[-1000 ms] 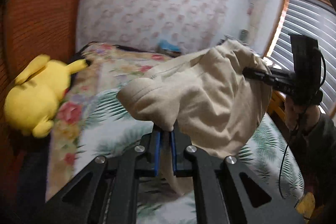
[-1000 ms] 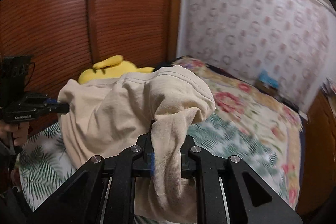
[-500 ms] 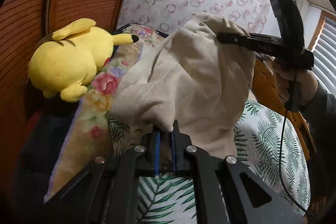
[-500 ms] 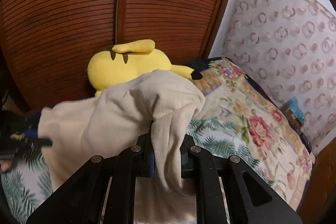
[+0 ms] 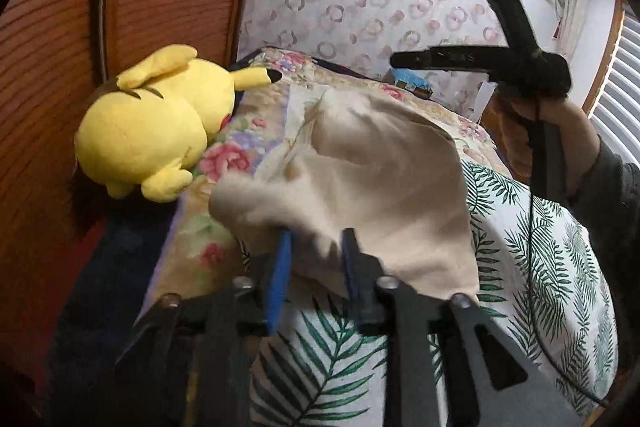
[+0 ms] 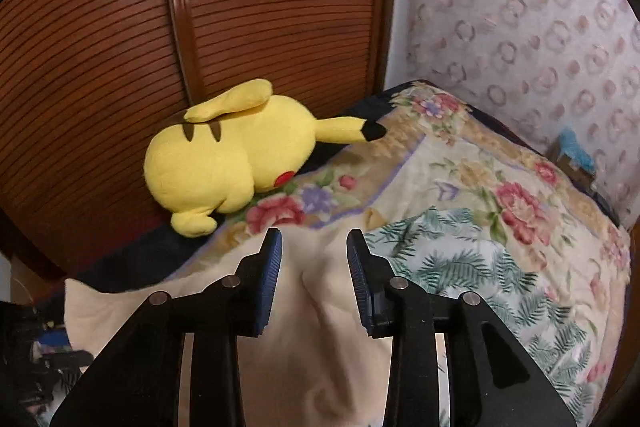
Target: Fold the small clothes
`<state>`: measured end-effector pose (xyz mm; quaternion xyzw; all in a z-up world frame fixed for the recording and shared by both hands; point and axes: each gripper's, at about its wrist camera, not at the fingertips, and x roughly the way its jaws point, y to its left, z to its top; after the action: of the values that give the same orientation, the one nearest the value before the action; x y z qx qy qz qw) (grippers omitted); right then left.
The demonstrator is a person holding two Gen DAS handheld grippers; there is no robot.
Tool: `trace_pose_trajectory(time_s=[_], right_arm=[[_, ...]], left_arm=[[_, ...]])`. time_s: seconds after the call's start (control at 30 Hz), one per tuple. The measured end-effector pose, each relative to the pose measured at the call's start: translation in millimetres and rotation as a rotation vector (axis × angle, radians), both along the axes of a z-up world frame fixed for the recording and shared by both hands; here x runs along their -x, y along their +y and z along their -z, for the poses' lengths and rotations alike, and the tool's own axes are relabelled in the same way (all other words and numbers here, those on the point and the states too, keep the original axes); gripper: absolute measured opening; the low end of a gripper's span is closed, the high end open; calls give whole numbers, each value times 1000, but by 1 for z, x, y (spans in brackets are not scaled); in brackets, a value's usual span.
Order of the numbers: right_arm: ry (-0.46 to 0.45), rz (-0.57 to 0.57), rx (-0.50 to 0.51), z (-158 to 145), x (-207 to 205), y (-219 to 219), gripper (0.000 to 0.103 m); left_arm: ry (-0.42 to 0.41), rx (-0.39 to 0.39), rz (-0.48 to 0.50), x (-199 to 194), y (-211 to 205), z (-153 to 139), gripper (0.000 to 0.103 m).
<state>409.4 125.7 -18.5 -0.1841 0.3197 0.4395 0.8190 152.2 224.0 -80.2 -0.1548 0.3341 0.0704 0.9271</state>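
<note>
progress: we judge the fold as under way, not finished; the beige garment (image 5: 384, 187) is being let down onto the bed, part of it bunched and raised, not flat.
done so far: we cannot tell how many folds are in; we see one doubled-over hump in the left wrist view, no neat rectangle.
left to do: we think flattening, squaring the edges and at least one more fold remain.
left gripper (image 5: 314, 247): jaws opening, blue pads apart, cloth edge sits between them but we see no pinch.
right gripper (image 6: 314, 247): jaws opening, pads apart, cloth lies below and between them, not clamped; in the left wrist view it hangs above the far part of the cloth, held by a hand (image 5: 560, 131).
garment place: near the bed's near edge, lying across the leaf-print sheet (image 6: 480, 267), its far part reaching the floral blanket (image 6: 460, 163).
garment material: soft knit, matte, thick enough to hold rounded humps; we see a stitched hem line, blurred.
sheet: thin, smooth, white with green fronds.
blanket: plush, cream with pink flowers.
yellow plush toy (image 6: 236, 159): rounded, fuzzy, lies at the bed's far left corner against the slatted wooden door (image 6: 260, 7), apart from the garment.
wall: patterned paper with ring motifs.
</note>
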Motion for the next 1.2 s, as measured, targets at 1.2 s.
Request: trace_pose_trajectory(time_s=[1.2], right_arm=[[-130,505,-251,-60,247,-343,65]], left_arm=[[-197,-220,216,66,-198,-117,71]])
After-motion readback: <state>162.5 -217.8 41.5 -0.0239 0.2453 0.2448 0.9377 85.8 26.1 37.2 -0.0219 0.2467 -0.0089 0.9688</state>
